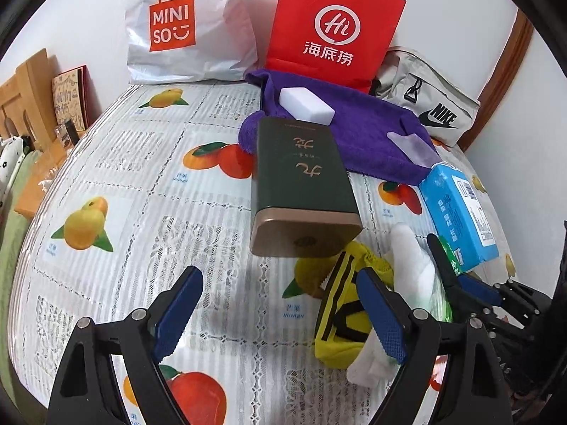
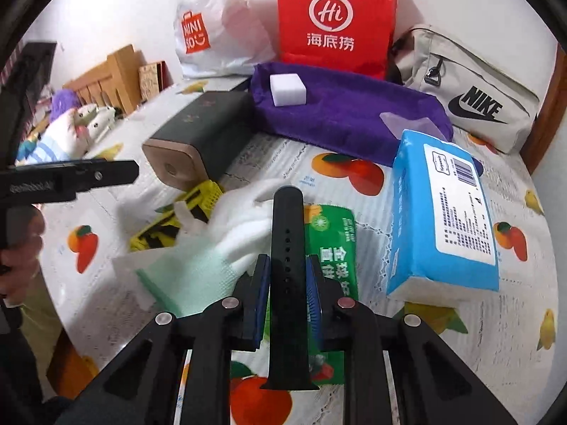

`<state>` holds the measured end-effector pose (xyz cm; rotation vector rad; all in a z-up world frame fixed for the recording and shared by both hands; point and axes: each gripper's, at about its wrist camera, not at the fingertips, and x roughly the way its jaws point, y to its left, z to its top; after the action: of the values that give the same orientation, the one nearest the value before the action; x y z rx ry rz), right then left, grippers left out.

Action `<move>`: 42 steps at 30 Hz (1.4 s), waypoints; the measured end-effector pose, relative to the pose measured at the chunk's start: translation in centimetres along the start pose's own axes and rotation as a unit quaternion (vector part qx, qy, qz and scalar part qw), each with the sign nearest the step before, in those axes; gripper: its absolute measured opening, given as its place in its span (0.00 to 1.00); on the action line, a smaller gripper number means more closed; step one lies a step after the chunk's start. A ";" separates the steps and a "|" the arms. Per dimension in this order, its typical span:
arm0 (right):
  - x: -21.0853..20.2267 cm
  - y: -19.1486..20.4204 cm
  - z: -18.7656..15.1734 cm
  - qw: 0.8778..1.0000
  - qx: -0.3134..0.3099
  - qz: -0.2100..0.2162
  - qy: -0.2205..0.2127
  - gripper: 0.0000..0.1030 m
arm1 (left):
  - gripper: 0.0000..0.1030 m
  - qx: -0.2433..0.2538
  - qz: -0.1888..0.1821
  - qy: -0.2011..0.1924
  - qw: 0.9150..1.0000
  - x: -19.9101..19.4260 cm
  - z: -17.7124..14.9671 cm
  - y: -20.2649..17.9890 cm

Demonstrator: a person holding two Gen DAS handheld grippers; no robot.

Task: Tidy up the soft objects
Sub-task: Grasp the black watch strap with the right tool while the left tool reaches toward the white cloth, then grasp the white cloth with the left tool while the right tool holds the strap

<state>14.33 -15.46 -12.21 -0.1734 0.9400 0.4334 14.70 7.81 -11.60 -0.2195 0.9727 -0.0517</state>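
In the right wrist view my right gripper (image 2: 287, 260) is shut on a black watch strap (image 2: 288, 219), which stands up between the blue pads, above a white glove (image 2: 226, 244) and a green packet (image 2: 333, 244). My left gripper (image 1: 280, 276) hangs open over the fruit-print tablecloth (image 1: 141, 184) with nothing between its fingers. Its right finger is over a yellow, black-striped soft item (image 1: 340, 315). The glove (image 1: 413, 262) lies just right of that item. A blue tissue pack (image 2: 443, 219) lies to the right. A purple towel (image 2: 347, 113) carries a white sponge block (image 2: 287, 90).
A dark green box (image 1: 301, 184) lies in the middle of the table. Against the back wall stand a white Miniso bag (image 1: 177, 28), a red paper bag (image 1: 336, 28) and a beige Nike pouch (image 1: 436, 113). Plush toys (image 2: 71, 127) lie beyond the left edge. A hand (image 2: 21, 244) holds the left gripper.
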 end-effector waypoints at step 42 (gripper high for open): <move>-4.7 -10.0 -8.6 0.990 0.137 -0.034 -0.029 0.20 | 0.62 0.162 -0.026 0.037 0.986 4.1 -3.0 -8.5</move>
<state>9.90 -28.62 -13.85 0.0569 0.9238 0.2422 15.03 -1.58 -14.76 0.0577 1.0176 -0.2651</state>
